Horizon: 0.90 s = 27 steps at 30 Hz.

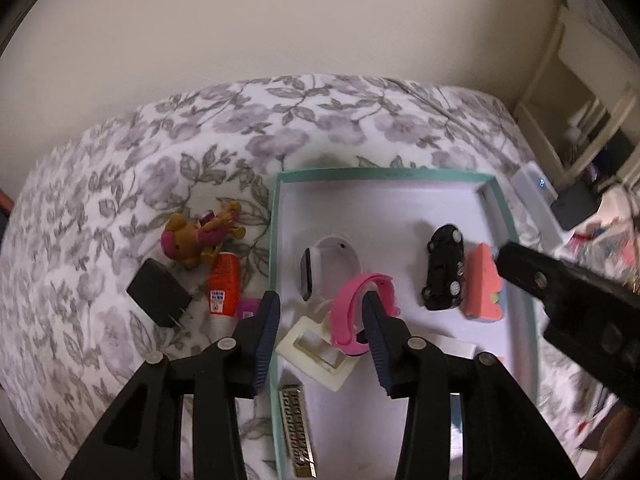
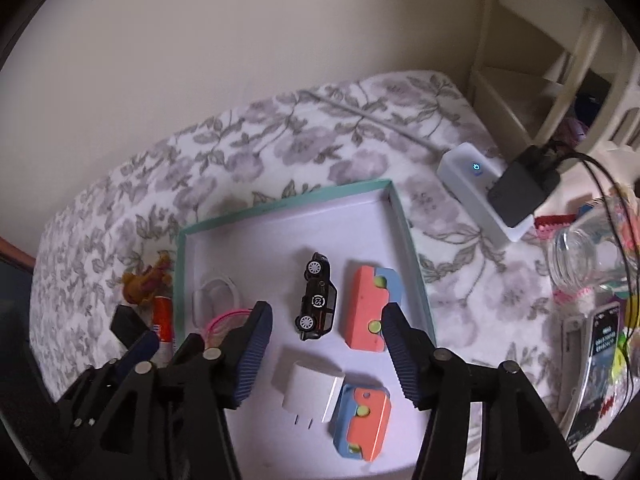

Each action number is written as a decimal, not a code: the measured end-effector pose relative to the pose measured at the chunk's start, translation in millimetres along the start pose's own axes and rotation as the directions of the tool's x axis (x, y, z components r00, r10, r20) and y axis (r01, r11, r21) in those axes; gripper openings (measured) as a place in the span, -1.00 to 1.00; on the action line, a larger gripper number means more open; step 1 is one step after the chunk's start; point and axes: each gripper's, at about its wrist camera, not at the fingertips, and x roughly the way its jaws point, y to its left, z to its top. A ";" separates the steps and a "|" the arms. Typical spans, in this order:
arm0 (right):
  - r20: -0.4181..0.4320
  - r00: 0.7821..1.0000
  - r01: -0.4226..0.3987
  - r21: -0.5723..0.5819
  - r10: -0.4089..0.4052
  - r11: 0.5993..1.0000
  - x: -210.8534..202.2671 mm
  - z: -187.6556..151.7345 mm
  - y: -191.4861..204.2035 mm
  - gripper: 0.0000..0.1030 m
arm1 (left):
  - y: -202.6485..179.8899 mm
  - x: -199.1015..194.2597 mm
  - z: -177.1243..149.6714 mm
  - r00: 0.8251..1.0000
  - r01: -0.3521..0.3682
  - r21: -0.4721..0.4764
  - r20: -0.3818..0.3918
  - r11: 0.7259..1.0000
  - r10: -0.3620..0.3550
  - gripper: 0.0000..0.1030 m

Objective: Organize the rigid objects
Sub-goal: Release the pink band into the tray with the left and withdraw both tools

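Both my grippers hang open and empty over the teal box [image 2: 404, 224] on the bed [image 1: 120, 184]: my left gripper [image 1: 320, 308] above the pink band [image 1: 352, 304], my right gripper [image 2: 326, 320] above the black toy car [image 2: 318, 298] and orange block [image 2: 366, 306].

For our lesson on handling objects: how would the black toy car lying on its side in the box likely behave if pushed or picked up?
The black toy car lies on its side, wheels off the box floor, so a push would probably slide it, not roll it. It looks hard and rigid, likely keeping its shape when gripped. Its glossy shell might slip between fingers.
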 end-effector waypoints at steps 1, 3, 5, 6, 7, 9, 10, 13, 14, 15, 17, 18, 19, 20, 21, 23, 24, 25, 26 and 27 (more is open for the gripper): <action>0.007 1.000 -0.008 0.010 0.008 1.000 -5.0 -1.2 -1.0 0.21 | 2.9 -1.5 1.3 1.000 0.003 -0.024 -0.005 1.000 -0.004 0.19; 0.022 1.000 -0.008 0.025 0.007 1.000 -15.1 -4.0 -3.6 0.28 | 10.6 -6.7 4.6 1.000 -0.016 -0.079 -0.005 0.997 0.016 0.35; 0.043 0.999 0.009 0.040 -0.011 0.999 -25.7 -6.5 -6.5 0.37 | 17.3 -12.4 7.1 0.999 -0.034 -0.120 0.001 0.992 0.035 0.36; 0.051 0.999 0.015 0.051 -0.018 0.999 -29.9 -7.3 -8.1 0.45 | 20.8 -15.0 8.4 0.999 -0.048 -0.141 0.003 0.989 0.049 0.40; 0.060 0.998 0.019 0.067 -0.023 0.998 -34.1 -8.2 -9.5 0.54 | 25.1 -17.8 9.7 0.997 -0.069 -0.164 0.003 0.984 0.071 0.51; 0.076 0.997 0.012 0.095 -0.019 0.995 -42.2 -10.0 -11.2 0.61 | 35.3 -23.8 10.2 0.994 -0.102 -0.214 0.006 0.971 0.106 0.69; 0.080 0.997 0.009 0.097 -0.017 0.995 -44.5 -11.0 -11.4 0.67 | 40.2 -27.1 10.0 0.993 -0.107 -0.236 0.014 0.966 0.114 0.70; 0.086 0.996 0.015 0.099 -0.024 0.995 -48.7 -14.0 -6.5 0.82 | 55.0 -35.8 7.6 0.988 -0.134 -0.278 0.037 0.951 0.150 0.71; 0.091 0.995 0.019 0.101 -0.028 0.995 -49.9 -14.7 -4.1 0.85 | 59.6 -38.1 6.4 0.985 -0.147 -0.286 0.045 0.947 0.167 0.74; 0.096 0.995 0.019 0.103 -0.029 0.994 -51.0 -15.4 -2.3 0.91 | 62.0 -39.2 6.7 0.982 -0.157 -0.291 0.051 0.944 0.179 0.83; 0.112 0.994 0.007 0.098 -0.018 0.995 -52.5 -15.8 3.4 0.94 | 69.2 -42.4 3.7 0.977 -0.169 -0.298 0.075 0.940 0.200 0.85; 0.121 0.993 0.000 0.090 -0.011 0.996 -53.3 -16.2 6.4 0.94 | 72.9 -42.8 2.7 0.976 -0.169 -0.299 0.082 0.939 0.202 0.85; 0.135 0.991 -0.011 0.077 0.000 0.997 -54.2 -16.4 10.5 0.96 | 78.6 -41.9 2.7 0.976 -0.171 -0.305 0.080 0.937 0.204 0.85; 0.143 0.990 -0.016 0.072 0.006 0.997 -54.5 -16.3 12.9 0.97 | 85.6 -40.7 2.6 0.977 -0.171 -0.316 0.072 0.933 0.203 0.85; 0.148 0.989 -0.017 0.070 0.006 0.997 -54.5 -16.4 15.6 0.98 | 91.0 -40.9 2.6 0.978 -0.166 -0.325 0.069 0.931 0.198 0.85; 0.164 0.986 -0.016 0.064 0.005 0.998 -55.0 -16.6 21.7 0.98 | 105.8 -41.2 1.6 0.979 -0.156 -0.345 0.070 0.925 0.191 0.85; 0.175 0.985 -0.014 0.057 0.004 0.998 -55.6 -16.6 25.2 0.98 | 112.5 -42.3 0.3 0.978 -0.161 -0.354 0.070 0.921 0.197 0.85; 0.186 0.983 -0.013 0.046 0.005 0.999 -56.4 -16.6 29.7 0.98 | 119.3 -43.8 -1.3 0.976 -0.167 -0.365 0.073 0.916 0.207 0.85; 0.203 0.979 -0.023 0.033 0.016 0.999 -57.4 -16.7 36.0 0.98 | 127.6 -45.9 -3.2 0.973 -0.171 -0.378 0.080 0.910 0.216 0.85; 0.212 0.977 -0.035 0.027 0.028 0.999 -58.3 -16.9 38.7 0.98 | 134.6 -47.8 -4.9 0.972 -0.171 -0.388 0.086 0.906 0.220 0.85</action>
